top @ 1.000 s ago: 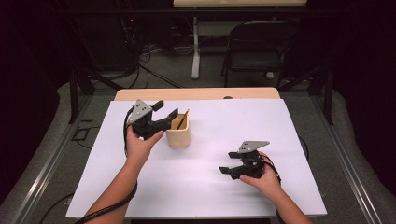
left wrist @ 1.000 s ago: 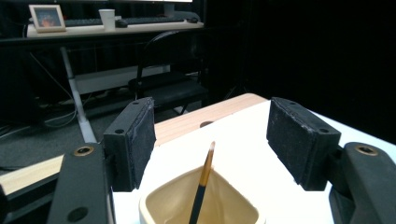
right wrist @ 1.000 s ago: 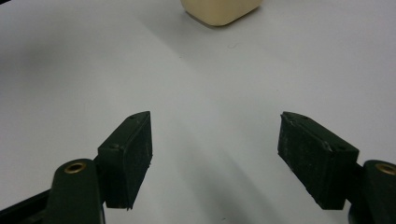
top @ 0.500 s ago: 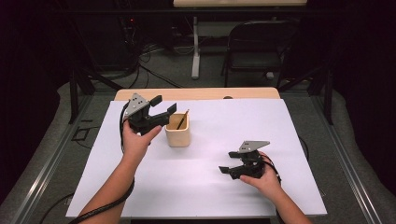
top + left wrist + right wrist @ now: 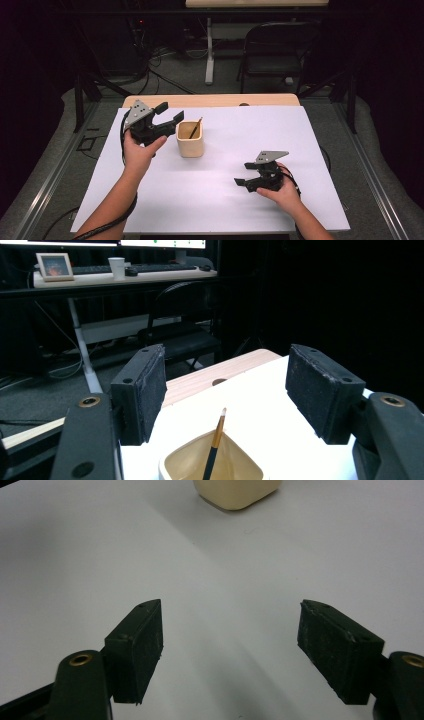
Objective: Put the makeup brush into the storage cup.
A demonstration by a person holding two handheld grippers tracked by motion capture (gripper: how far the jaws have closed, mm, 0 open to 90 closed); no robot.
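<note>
A cream square cup [image 5: 190,139] stands on the white table [image 5: 215,200], left of centre, with a thin brown brush [image 5: 194,128] leaning inside it. My left gripper [image 5: 170,114] is held up in the air just left of the cup, open and empty. In the left gripper view the cup [image 5: 212,463] and the brush [image 5: 215,442] sit low between the wide-apart pads [image 5: 147,385]. My right gripper [image 5: 243,174] rests low over the table at the right, open with nothing in it. The right gripper view has the cup [image 5: 237,491] far ahead, at its top edge.
A wooden strip [image 5: 210,100] with a hole runs along the table's far edge. Behind it are a black chair [image 5: 275,50] and a desk leg [image 5: 210,55]. In the left gripper view a desk carries a white cup [image 5: 116,267] and a picture frame [image 5: 54,266].
My left gripper has drawn back to the left and risen a little, away from the cup. The right gripper has stayed where it was.
</note>
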